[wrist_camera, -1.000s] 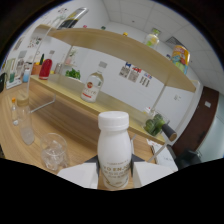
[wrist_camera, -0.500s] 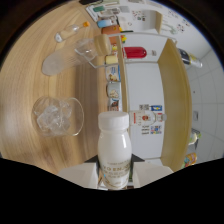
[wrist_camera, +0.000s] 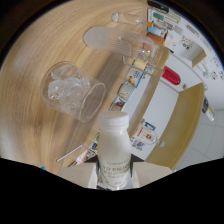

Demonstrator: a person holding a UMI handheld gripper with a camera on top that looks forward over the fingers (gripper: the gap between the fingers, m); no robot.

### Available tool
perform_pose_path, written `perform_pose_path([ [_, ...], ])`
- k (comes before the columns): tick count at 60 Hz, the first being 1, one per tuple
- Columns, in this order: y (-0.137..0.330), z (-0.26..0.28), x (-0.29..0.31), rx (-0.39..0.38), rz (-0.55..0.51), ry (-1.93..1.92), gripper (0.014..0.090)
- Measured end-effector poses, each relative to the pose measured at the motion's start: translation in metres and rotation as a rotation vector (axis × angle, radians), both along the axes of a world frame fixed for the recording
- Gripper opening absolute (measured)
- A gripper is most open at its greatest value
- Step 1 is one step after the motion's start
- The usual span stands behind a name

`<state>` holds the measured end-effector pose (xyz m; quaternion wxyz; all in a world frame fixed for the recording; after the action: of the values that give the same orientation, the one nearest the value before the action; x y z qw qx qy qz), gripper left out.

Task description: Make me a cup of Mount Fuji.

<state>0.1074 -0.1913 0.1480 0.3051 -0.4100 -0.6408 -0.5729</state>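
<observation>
The fingers (wrist_camera: 114, 176) are clamped on a white bottle (wrist_camera: 114, 150), tipped over the wooden bench (wrist_camera: 40, 60). Just beyond its cap sits a glass of ice (wrist_camera: 70, 91); more empty glasses (wrist_camera: 120, 42) stand farther off.

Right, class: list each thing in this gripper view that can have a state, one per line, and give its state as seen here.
Milk bottle: white cap on, held between the gripper's fingers.
Gripper: shut on the milk bottle.
Glass cup: on the wooden table, filled with ice, no liquid visible.
Tall clear glass: beyond the cup, looks empty.
Red bottle: on the far shelf, cap state too small to tell.
</observation>
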Motion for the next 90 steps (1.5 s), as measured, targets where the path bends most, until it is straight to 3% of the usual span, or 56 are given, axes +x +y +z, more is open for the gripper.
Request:
perform_pose_path([
  [11, -0.008, 0.023, -0.003, 0.01, -0.011, 0.256, 0.0479],
  [33, -0.033, 0.101, -0.012, 0.047, 0.033, 1.477, 0.0481],
  [45, -0.022, 0.059, 0.011, -0.004, -0.1, 1.927, 0.0478],
  [65, 0.0, -0.052, 0.025, -0.144, -0.333, 2.022, 0.0481],
  [83, -0.002, -0.093, 0.031, -0.197, -0.436, 1.993, 0.0489],
  [90, -0.008, -0.093, 0.032, -0.175, -0.44, 2.001, 0.0497],
])
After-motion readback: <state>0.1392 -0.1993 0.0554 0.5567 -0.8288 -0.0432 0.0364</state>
